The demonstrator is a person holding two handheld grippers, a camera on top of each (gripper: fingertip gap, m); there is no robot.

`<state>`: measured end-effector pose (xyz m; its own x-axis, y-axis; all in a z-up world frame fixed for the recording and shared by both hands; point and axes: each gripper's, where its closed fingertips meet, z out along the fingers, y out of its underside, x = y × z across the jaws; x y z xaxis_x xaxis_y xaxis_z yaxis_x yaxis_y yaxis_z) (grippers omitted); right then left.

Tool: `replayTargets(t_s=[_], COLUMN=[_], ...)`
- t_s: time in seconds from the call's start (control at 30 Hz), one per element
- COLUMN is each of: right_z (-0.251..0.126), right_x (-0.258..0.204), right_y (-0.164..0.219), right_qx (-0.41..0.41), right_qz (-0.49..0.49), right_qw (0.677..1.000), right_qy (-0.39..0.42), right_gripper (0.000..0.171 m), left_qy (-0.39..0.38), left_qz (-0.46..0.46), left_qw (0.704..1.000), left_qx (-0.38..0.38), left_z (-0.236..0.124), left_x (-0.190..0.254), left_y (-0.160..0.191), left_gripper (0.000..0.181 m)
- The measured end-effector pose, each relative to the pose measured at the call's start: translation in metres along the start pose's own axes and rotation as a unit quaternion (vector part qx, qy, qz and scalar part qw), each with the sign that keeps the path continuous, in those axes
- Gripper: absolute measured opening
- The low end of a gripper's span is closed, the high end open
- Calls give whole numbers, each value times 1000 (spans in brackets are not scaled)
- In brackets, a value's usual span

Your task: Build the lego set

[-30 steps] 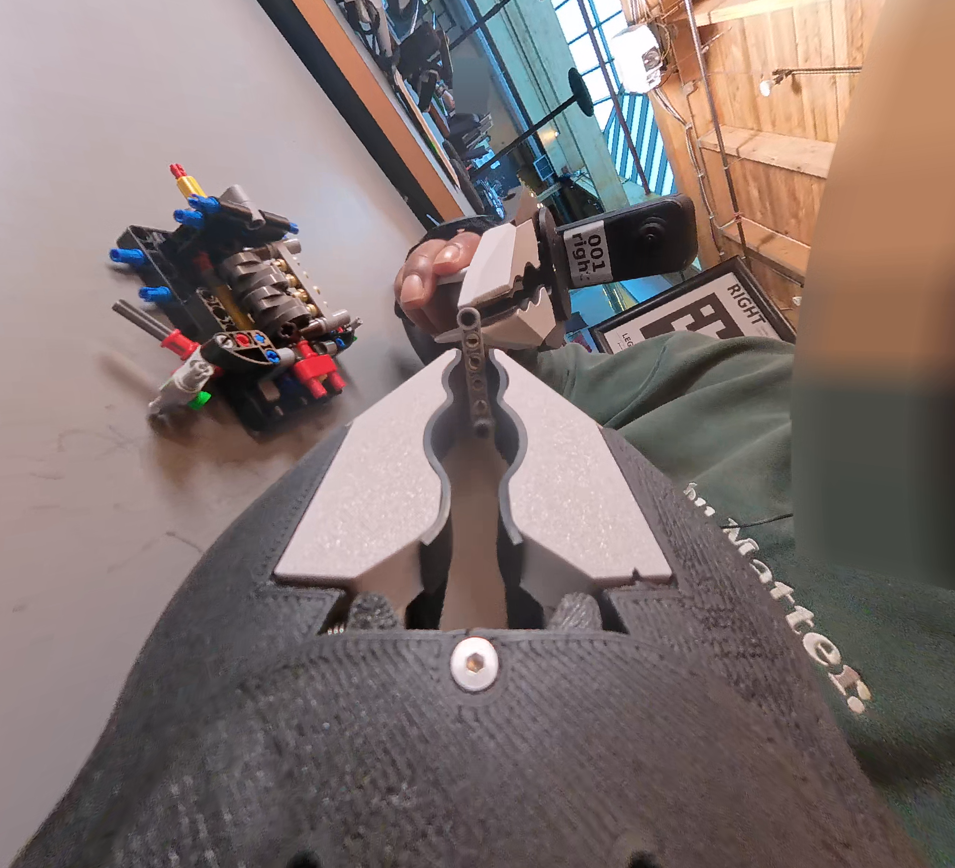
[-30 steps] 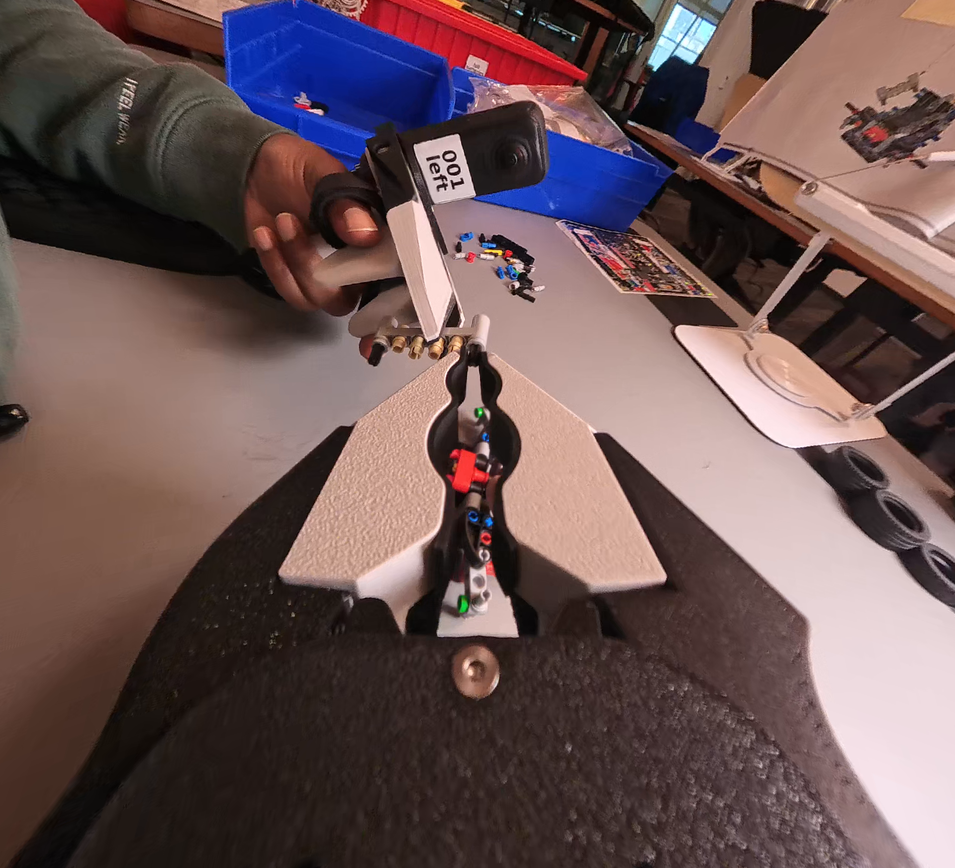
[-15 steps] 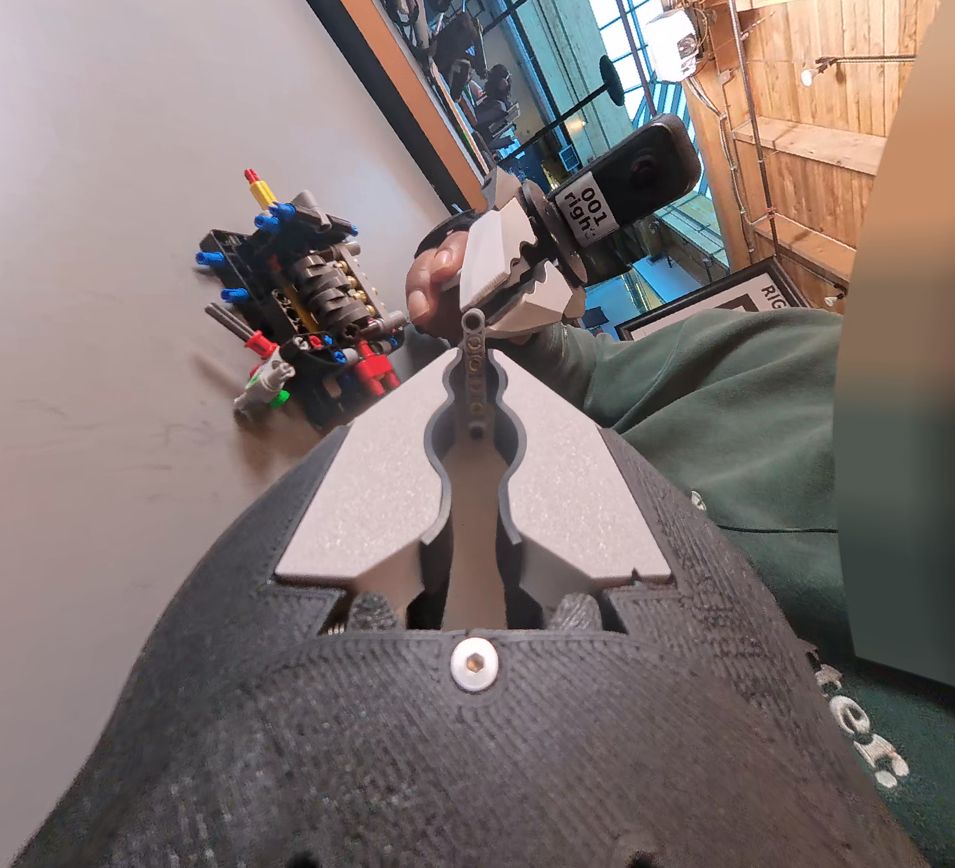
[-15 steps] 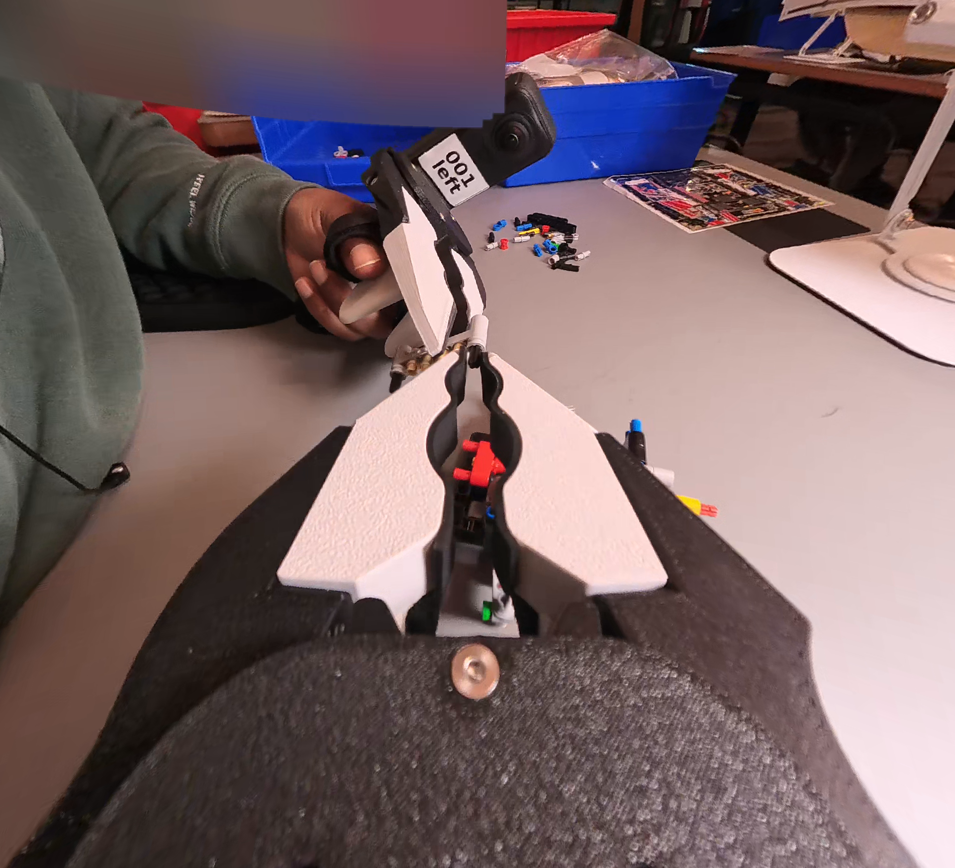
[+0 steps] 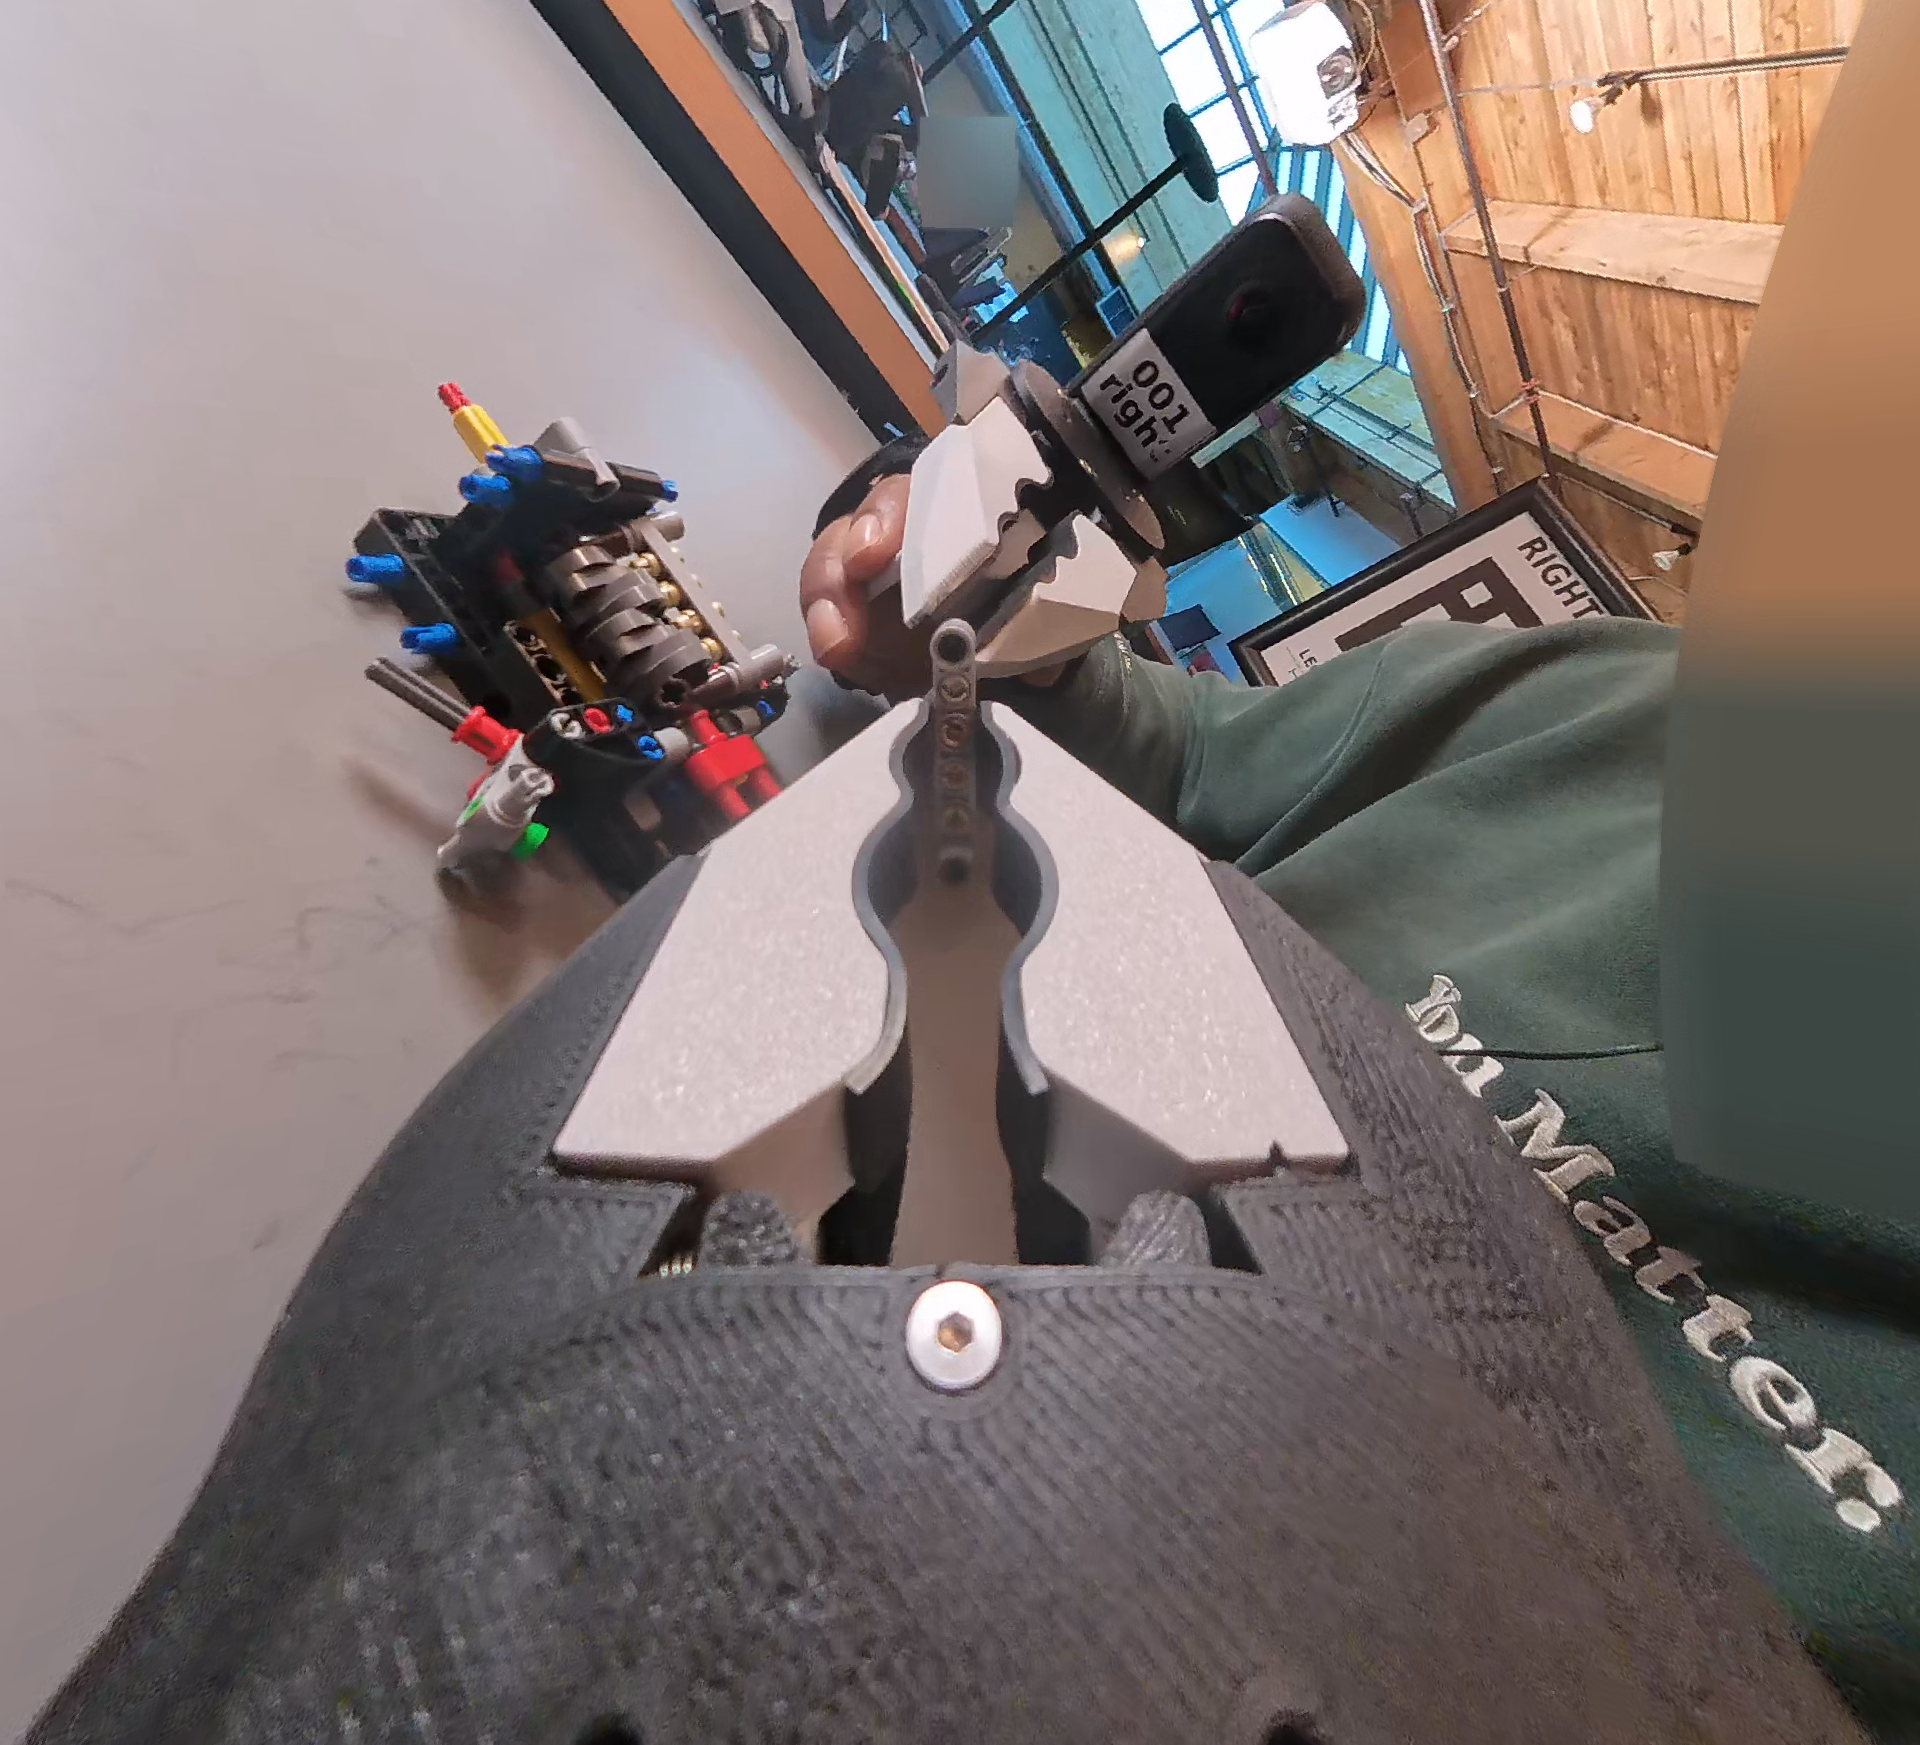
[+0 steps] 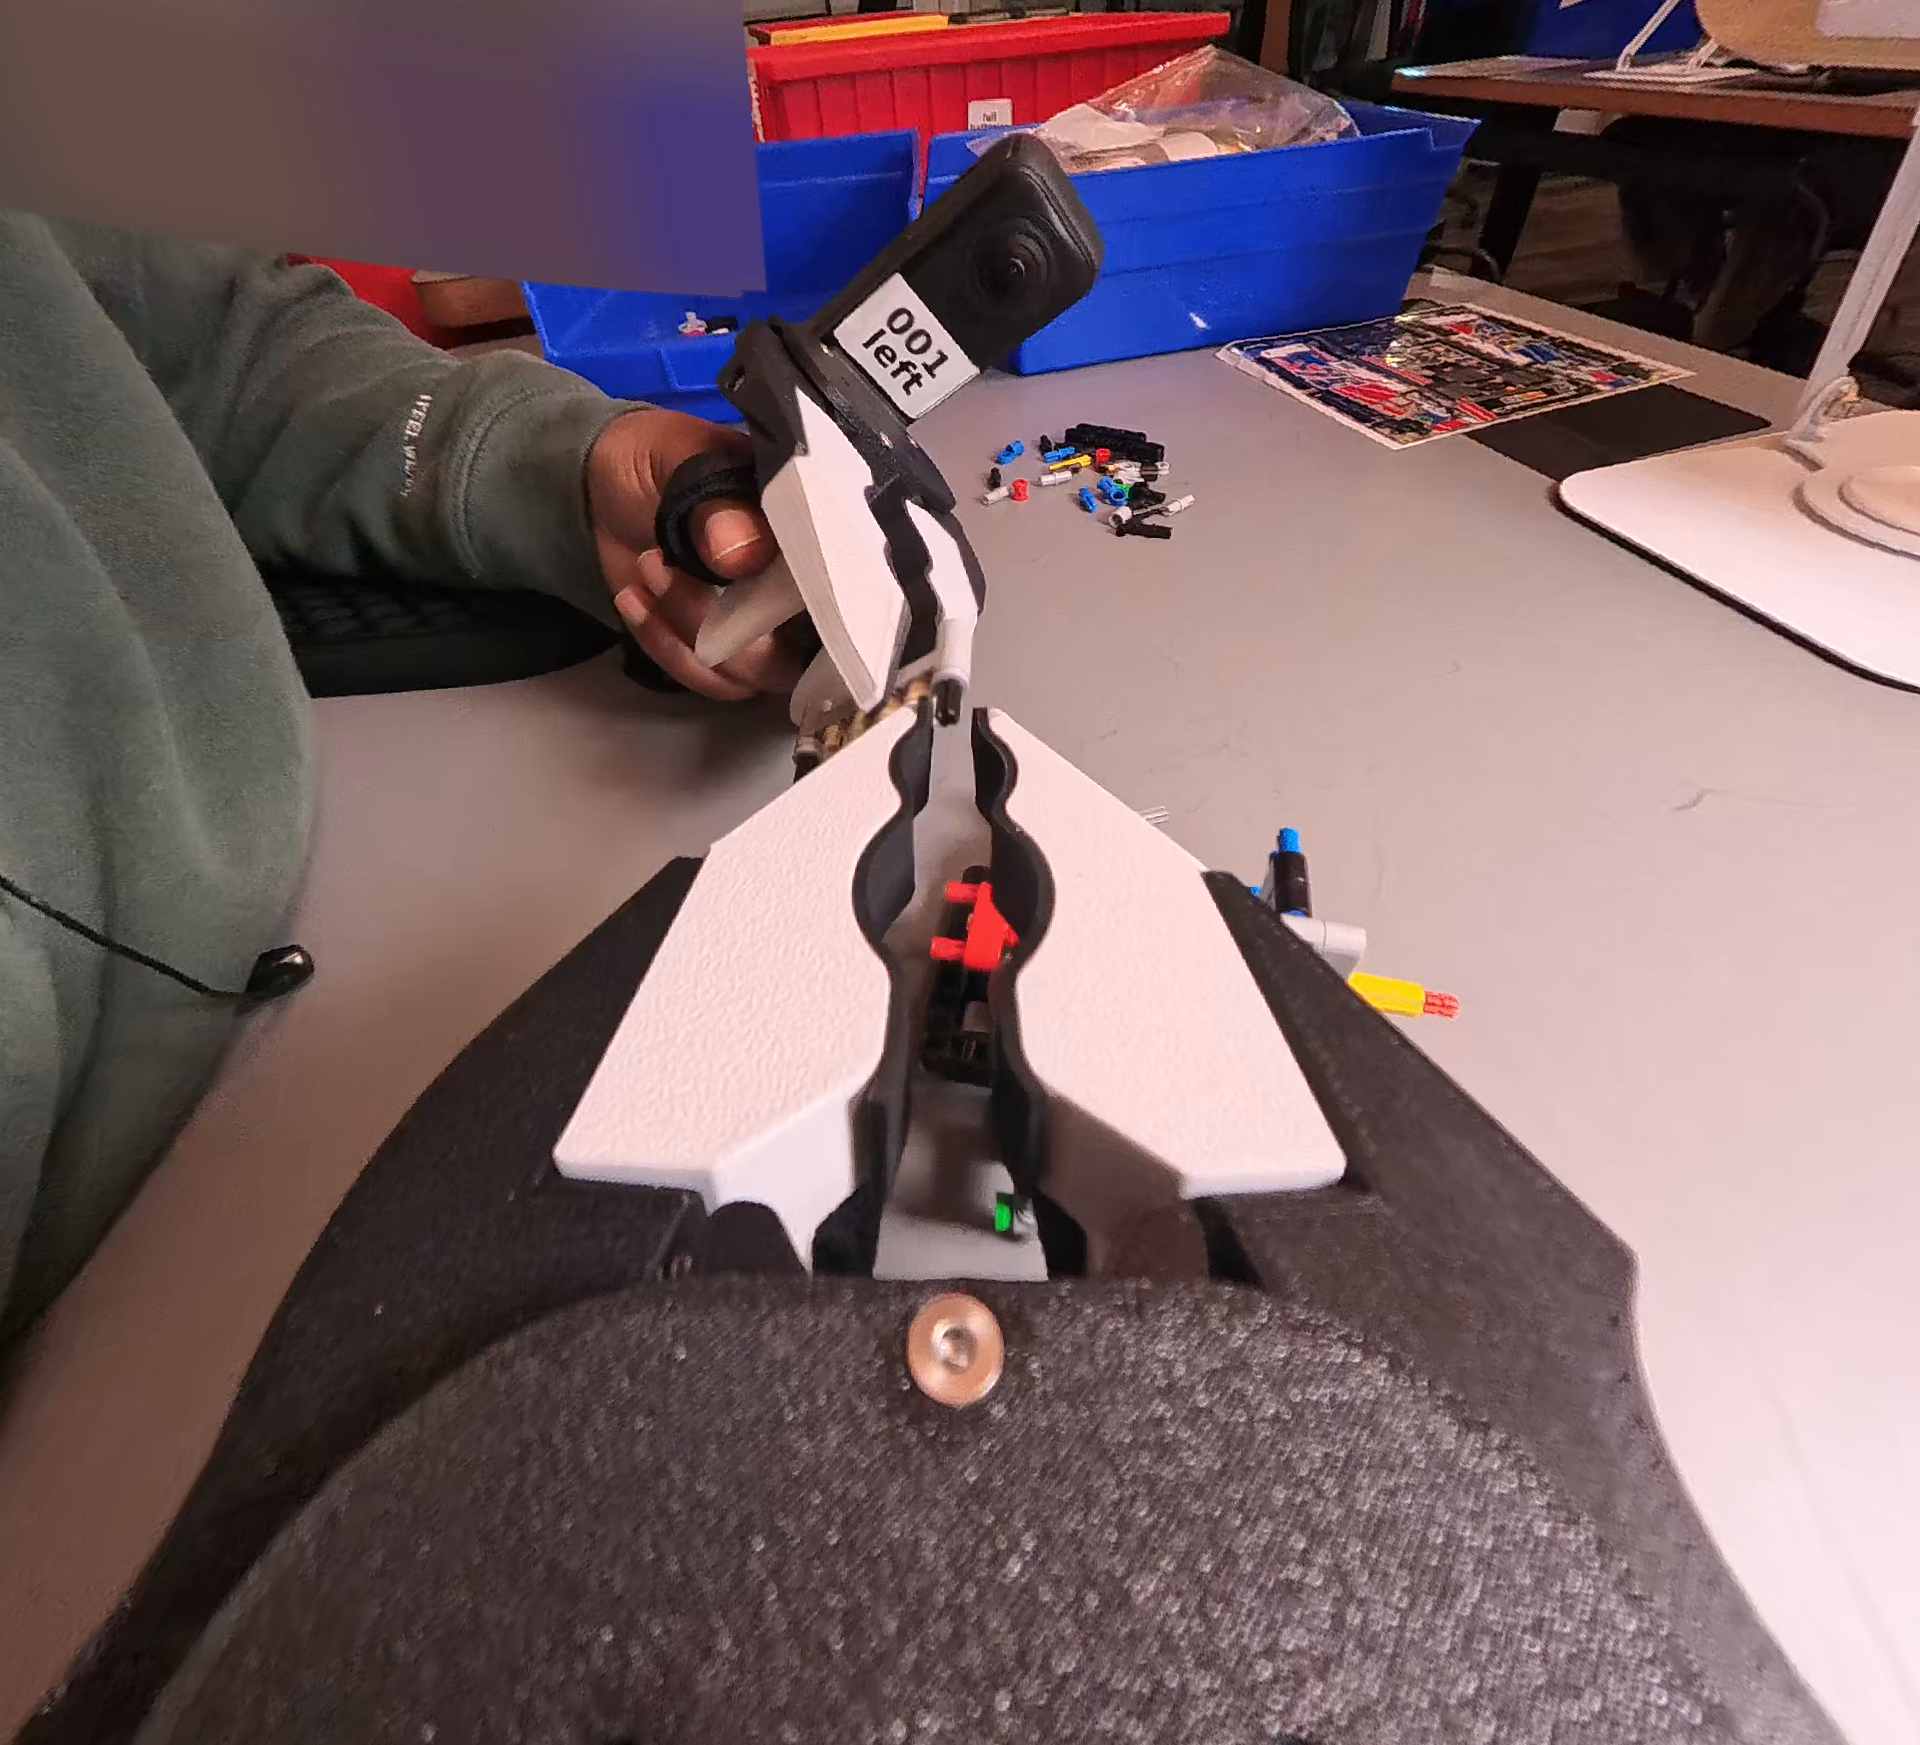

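Left wrist view: left tool (image 5: 953, 719) clenched on grey beam (image 5: 951, 750); right tool (image 5: 997, 594) released, just beyond.

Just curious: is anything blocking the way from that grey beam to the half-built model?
Nothing visible: only bare table between beam and model. The right gripper is at the beam's tip, off that path.

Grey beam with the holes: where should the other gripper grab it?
Take the grey beam by its free round end, coming from beyond its tip. Only that end sticks out of the left gripper, which pinches the rest from both sides.
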<state>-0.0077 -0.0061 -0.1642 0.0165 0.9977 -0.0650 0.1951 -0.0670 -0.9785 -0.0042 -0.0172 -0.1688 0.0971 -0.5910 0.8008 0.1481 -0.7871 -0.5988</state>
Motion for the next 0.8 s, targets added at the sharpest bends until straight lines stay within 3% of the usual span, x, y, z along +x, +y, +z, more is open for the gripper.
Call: replayTargets(t_s=[0.37,0.8], right_z=[-3,-4], right_x=[-5,-12], right_y=[-7,-4], right_qx=[8,-19], right_qz=[-9,-269], right_qw=[1000,961], right_qy=[-1,67], right_gripper=[2,0], left_qy=[12,68], left_qz=[32,-90], left_qw=[999,993], left_qx=[2,-17], left_z=[2,3], left_x=[8,14], left_y=[0,9], left_gripper=[5,5])
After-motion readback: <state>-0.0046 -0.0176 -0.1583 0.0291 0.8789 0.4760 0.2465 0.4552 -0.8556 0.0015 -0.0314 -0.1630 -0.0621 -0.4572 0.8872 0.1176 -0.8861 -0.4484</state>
